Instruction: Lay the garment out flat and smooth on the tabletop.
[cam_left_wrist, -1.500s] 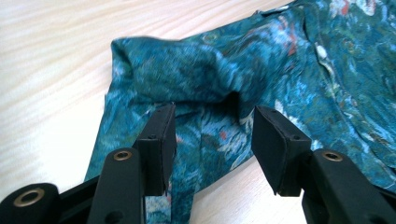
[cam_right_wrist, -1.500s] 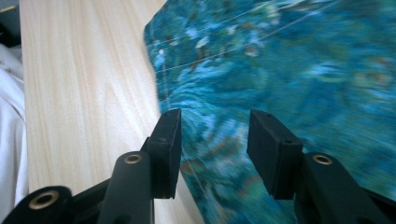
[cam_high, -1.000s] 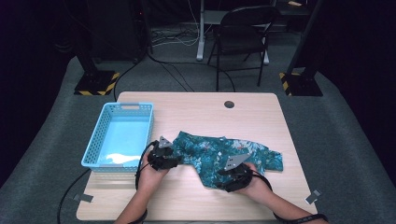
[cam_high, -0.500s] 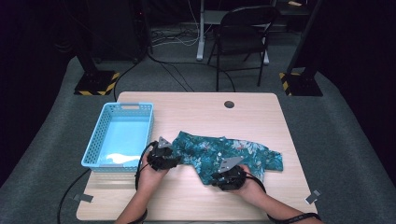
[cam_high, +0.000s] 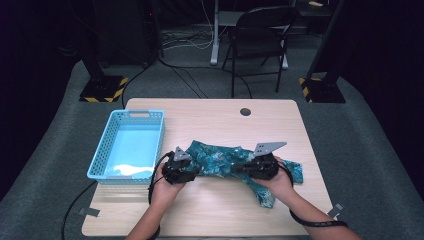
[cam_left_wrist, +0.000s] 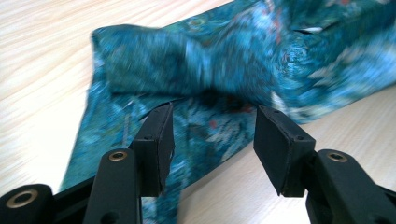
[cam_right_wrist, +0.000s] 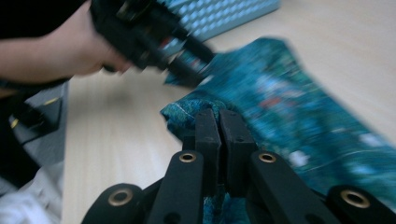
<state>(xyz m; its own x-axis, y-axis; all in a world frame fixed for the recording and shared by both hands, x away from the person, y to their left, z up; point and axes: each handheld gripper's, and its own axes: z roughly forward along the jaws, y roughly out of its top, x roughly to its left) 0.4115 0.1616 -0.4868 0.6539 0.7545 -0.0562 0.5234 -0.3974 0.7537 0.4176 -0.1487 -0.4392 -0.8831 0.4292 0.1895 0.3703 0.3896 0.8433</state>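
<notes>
So the teal patterned cloth (cam_high: 235, 162) is lying crumpled on the worktop (cam_high: 210, 120), just right of the blue basket (cam_high: 131, 146) and not touching it. The left claw (cam_left_wrist: 212, 135) is spread wide open right over the basket-side edge of the cloth, nothing between its jaws. The right claw (cam_right_wrist: 222, 140) is clamped tight on a fold of that cloth, over on the side away from the basket.
</notes>
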